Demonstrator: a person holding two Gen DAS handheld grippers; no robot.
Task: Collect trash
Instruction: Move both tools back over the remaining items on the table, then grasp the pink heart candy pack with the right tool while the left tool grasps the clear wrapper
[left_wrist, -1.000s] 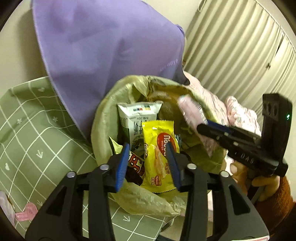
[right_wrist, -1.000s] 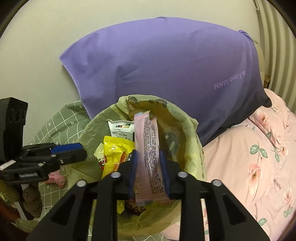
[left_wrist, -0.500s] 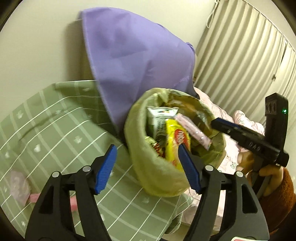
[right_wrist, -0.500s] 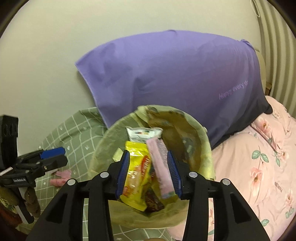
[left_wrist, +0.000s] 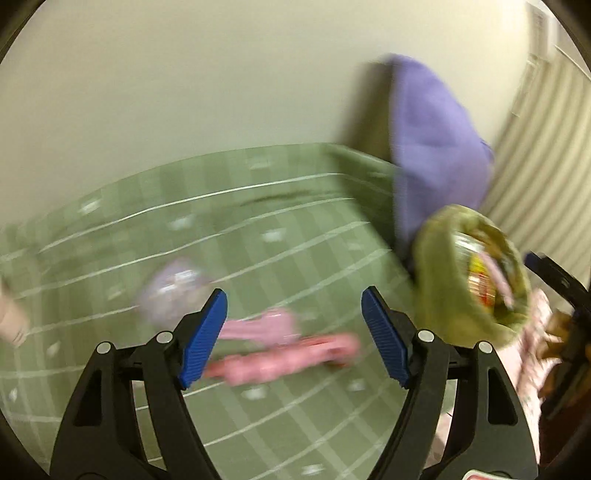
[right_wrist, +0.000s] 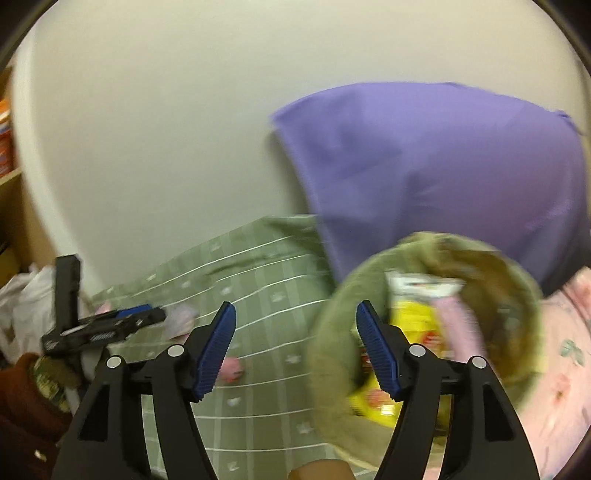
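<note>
Left hand-held gripper (left_wrist: 293, 334), jaws opening, frames blurred pink wrappers (left_wrist: 284, 350).

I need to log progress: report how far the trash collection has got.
Done: a yellow wrapper and a pink wrapper lie in the green bag.
In hand: nothing; the left gripper and right gripper are opening, empty.
Left: pink wrappers and a blurred pale item on the green checked cover.
</note>
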